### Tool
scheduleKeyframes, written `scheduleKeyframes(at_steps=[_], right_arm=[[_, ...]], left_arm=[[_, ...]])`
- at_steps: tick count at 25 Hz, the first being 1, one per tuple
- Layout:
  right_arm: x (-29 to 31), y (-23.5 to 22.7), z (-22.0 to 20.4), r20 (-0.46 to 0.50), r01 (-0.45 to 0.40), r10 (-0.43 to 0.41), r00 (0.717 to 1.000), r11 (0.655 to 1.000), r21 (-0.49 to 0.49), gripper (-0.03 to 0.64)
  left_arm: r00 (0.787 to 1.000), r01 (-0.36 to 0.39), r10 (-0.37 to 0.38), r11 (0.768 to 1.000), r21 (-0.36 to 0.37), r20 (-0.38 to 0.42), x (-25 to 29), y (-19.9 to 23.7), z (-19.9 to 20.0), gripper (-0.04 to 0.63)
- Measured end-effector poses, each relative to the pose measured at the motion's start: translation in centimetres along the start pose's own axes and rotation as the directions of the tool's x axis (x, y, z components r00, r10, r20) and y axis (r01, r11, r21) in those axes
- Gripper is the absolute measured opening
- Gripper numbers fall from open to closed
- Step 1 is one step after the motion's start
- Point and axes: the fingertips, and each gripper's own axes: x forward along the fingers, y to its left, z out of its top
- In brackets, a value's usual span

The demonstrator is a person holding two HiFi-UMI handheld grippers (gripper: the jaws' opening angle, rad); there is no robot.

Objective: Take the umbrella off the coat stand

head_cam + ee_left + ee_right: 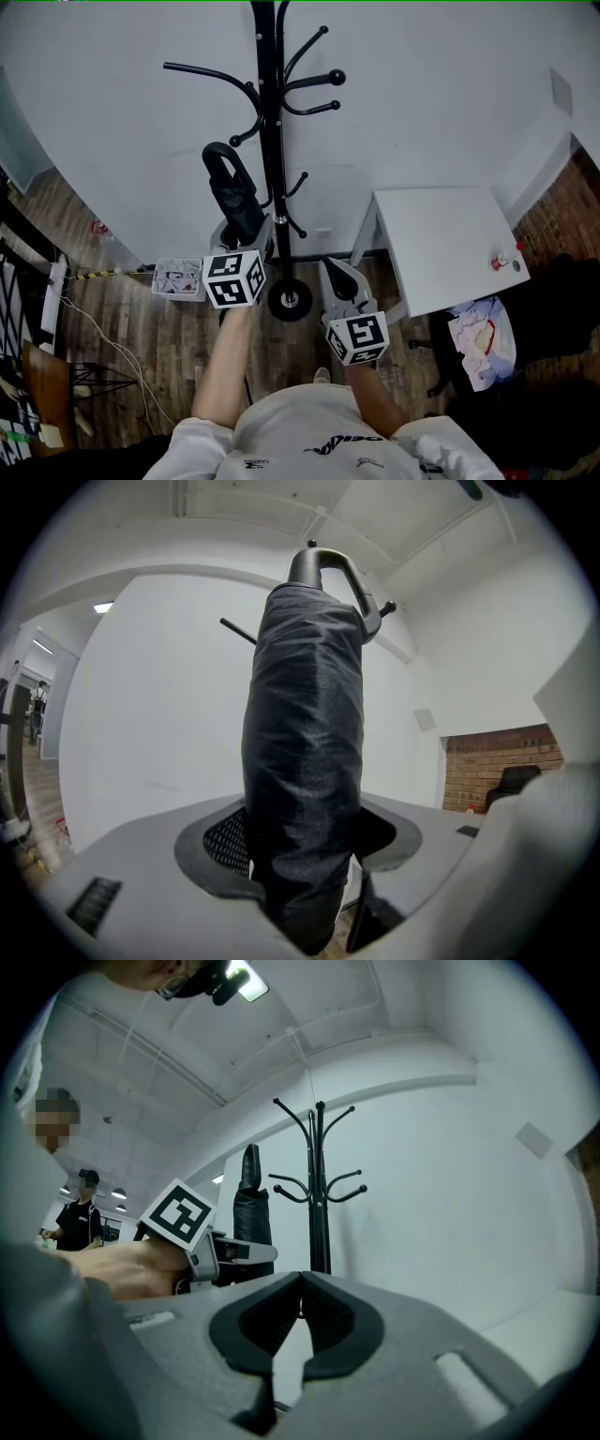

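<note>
- The umbrella (pixel 305 742) is pinched low on its folded canopy by the left gripper (pixel 242 242) and held upright just left of the stand (pixel 272 141). Its looped handle (pixel 328 564) seems clear of the hooks, though close to them.
- The right gripper (pixel 300 1302) is pressed together on nothing, just right of the stand's base.
- Risk: the loop could be snagged on a curved hook (pixel 211 72) if it is drawn sideways too low, and the slim stand could be tipped.
- Risk: the canopy could be lost through the jaws, since the fabric is slick, glossy, loosely wrinkled and soft under the pads.
- The stand is seen as thin black tube with ball-tipped hooks. The handle looks like hard, smooth plastic.
</note>
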Motion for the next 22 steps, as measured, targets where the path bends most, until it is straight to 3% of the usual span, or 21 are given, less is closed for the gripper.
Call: scheduleKeyframes(at_steps=[22], right_arm=[[-0.4,1.3,-0.8,-0.014,-0.008,0.008,1.0,1.0,0.005,-0.008]], left_arm=[[1.0,0.01,-0.009,0.999,-0.043,0.024,-5.9,-1.8,-3.3,0.262]])
